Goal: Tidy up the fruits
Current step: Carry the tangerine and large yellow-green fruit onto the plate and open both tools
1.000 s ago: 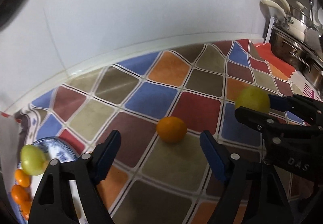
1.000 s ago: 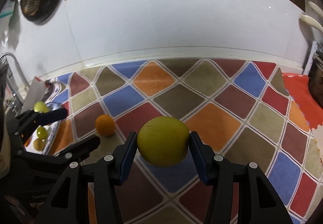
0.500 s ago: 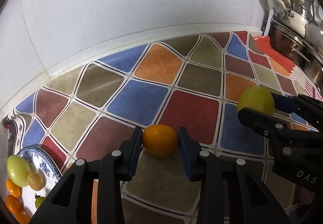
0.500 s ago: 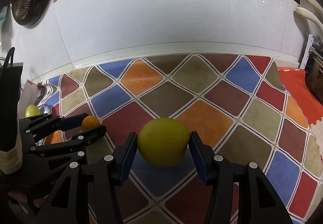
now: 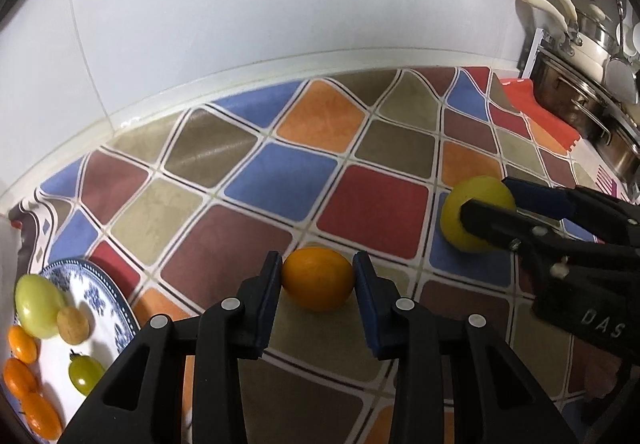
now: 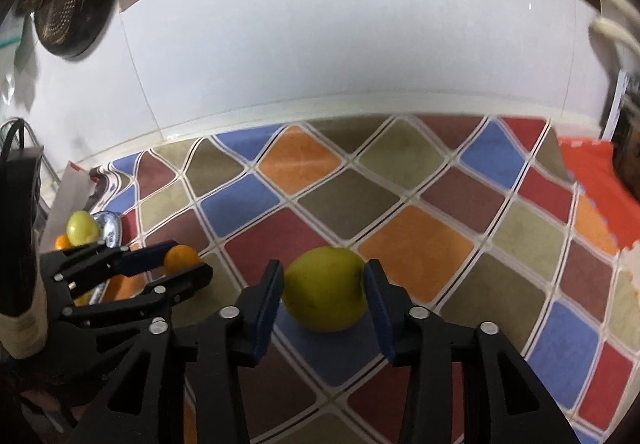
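Tongs on the left (image 5: 317, 286) are clamped on a small orange (image 5: 318, 279), with both blue pads pressed against its sides; the fruit sits low over the chequered mat (image 5: 280, 180) that covers the bench. Whether the orange touches the mat cannot be told. To the right of these tongs, the right tongs (image 6: 324, 298) are clamped on a yellow-green lemon (image 6: 325, 289), which also sits close above the mat, over a blue square.

Off to the left of the left tongs lies a blue-patterned plate (image 5: 102, 298) at the edge of the mat. On it are a pale green fruit (image 5: 38, 304), a small brown fruit (image 5: 73, 324) touching it, a green tomato (image 5: 86, 375) nearer the tongs, and several small oranges (image 5: 24, 380) along the outer rim.

Beyond both tongs the mat runs up to a white wall (image 5: 280, 4). Far right of the left tongs, steel pots (image 5: 580, 92) with cream handles stand by the wall.
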Tool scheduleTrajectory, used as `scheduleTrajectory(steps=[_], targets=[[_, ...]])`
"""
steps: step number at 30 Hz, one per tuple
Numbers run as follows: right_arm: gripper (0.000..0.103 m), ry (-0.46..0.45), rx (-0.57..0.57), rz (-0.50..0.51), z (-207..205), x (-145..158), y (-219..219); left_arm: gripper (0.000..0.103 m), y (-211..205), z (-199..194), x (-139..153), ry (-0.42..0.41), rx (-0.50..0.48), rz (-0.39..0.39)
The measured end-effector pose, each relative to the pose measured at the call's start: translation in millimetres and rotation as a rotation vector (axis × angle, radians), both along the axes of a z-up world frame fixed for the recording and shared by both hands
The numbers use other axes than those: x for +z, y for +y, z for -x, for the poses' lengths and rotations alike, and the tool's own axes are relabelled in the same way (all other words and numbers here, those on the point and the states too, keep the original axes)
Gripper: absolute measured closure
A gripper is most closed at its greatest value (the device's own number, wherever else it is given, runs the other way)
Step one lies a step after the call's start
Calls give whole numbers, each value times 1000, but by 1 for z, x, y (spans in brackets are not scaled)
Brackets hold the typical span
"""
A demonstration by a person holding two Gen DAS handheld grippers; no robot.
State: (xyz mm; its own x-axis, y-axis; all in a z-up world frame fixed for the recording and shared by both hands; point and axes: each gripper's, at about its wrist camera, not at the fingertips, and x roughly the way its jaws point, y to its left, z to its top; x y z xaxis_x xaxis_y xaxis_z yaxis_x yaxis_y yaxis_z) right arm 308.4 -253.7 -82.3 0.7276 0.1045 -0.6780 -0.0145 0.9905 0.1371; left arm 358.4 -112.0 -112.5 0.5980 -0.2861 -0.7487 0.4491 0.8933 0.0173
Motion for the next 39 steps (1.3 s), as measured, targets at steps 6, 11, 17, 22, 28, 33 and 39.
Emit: scheduleTrajectory(steps=[6, 11, 17, 22, 28, 33, 39], targets=[[48, 60, 18, -31, -7, -15, 2, 67, 5, 2, -2, 9, 13, 9], [52, 73, 14, -18, -6, -21, 3, 67, 11, 6, 0, 6, 23, 16], [52, 57, 28, -7, 5, -14, 10, 67, 19, 17, 9, -11, 34, 33], [52, 30, 46, -9, 19, 0, 19, 67, 31, 36, 23, -39, 50, 55], [52, -3, 83, -9, 36, 17, 35, 67, 51, 62, 40, -75, 93, 76], [52, -25, 133, -3, 50, 28, 55, 67, 73, 85, 54, -112, 144, 87], [52, -48, 209, 1, 64, 37, 88, 67, 107, 111, 65, -145, 210, 94]])
